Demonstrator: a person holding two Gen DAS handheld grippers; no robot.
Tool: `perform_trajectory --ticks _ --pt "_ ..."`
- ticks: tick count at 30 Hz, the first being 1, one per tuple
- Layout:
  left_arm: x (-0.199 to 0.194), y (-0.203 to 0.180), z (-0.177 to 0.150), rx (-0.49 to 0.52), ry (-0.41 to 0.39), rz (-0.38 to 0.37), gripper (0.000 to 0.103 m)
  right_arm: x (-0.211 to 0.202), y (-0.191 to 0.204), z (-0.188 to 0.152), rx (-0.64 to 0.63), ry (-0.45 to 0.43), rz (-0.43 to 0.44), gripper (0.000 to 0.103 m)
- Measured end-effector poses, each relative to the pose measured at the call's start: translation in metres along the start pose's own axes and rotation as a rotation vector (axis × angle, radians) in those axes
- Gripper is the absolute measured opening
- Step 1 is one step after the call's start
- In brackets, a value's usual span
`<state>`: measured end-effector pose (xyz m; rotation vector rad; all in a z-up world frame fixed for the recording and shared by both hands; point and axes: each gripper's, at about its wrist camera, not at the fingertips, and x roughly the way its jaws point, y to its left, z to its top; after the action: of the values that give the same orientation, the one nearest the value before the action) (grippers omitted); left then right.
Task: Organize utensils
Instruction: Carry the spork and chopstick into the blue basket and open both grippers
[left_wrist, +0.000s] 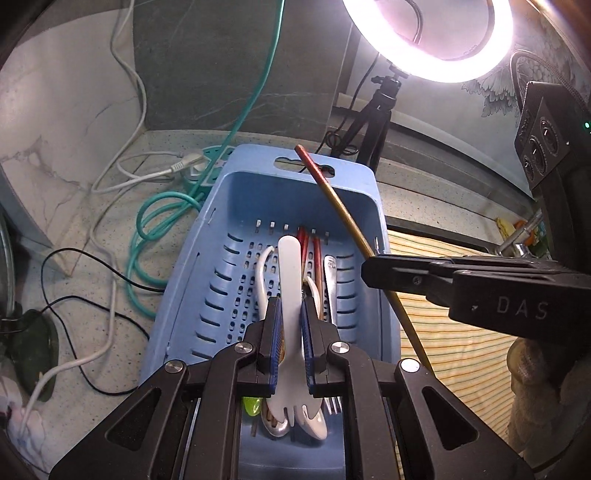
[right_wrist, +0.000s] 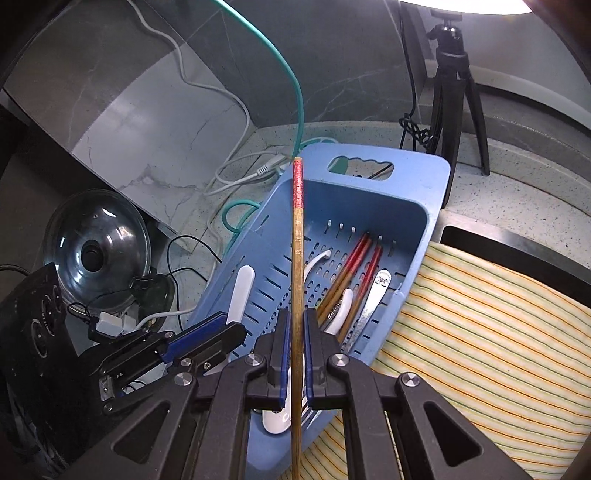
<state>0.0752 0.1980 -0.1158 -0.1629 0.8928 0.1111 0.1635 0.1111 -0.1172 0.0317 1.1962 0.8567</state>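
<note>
Pinched in my left hand-held gripper (left_wrist: 289, 345) is a white plastic spork (left_wrist: 291, 295), handle pointing away, held over the perforated light-blue plastic basket (left_wrist: 255, 192) on the speckled tabletop (left_wrist: 110, 258). My right hand-held gripper (right_wrist: 296, 345) clamps a bamboo chopstick with a red end (right_wrist: 296, 229) above that basket, where more red-ended chopsticks (right_wrist: 349, 273), white spoons and a steel utensil lie.

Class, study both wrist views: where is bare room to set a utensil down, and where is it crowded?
Free: the striped cloth right of the blue basket, and the basket's far end by its handle slot. Crowded: the basket's near end, piled with chopsticks and spoons, and the counter left of it, tangled with cables beside a glass lid.
</note>
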Motion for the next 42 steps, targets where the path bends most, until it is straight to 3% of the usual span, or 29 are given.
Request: perform_trajectory --ticks 17,34,37,42 --pt "0.001 0.006 -0.002 -0.044 0.007 0.012 0.014 -0.007 -0.004 0.005 -0.010 -0.021 -0.025 0.008" --pt "-0.029 -0.011 -0.011 -0.041 -0.035 0.020 0.018 -0.047 -0.003 -0.008 -0.050 -0.073 -0.044 0.037" --pt "-0.039 -0.017 -0.014 -0.044 -0.050 0.025 0.030 -0.061 -0.003 -0.013 -0.056 -0.096 -0.040 0.044" --pt "-0.053 -0.027 -0.020 -0.048 -0.063 0.036 0.032 -0.082 -0.009 -0.021 -0.052 -0.130 -0.018 0.053"
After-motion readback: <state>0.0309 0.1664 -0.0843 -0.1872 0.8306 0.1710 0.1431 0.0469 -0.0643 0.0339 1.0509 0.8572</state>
